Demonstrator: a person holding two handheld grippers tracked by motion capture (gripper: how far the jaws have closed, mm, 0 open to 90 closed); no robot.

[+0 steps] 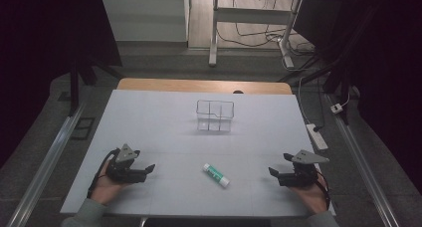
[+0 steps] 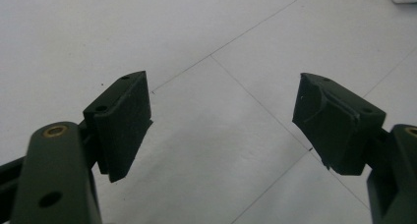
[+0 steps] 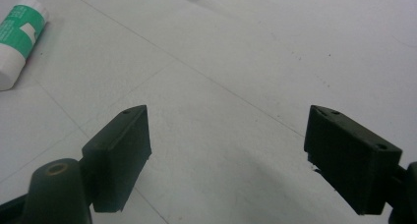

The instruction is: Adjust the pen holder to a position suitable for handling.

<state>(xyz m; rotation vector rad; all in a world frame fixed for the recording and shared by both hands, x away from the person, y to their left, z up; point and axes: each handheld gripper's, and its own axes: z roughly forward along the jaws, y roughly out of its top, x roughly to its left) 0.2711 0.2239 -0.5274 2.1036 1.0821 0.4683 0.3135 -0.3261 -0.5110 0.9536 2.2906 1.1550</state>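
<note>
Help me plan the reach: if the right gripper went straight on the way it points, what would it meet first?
Likely bare table; the right gripper aims between glue stick and clear organizer.

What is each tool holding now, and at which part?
Nothing is held. The left tool and right tool are open and empty; the glue stick lies on the table between them.

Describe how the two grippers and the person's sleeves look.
Both the left gripper and the right gripper are black, each with two blocky jaws, a grey three-cornered plate on top and a black cable trailing back. Brass-coloured pivots show in the gripper views. The sleeves are grey.
</note>
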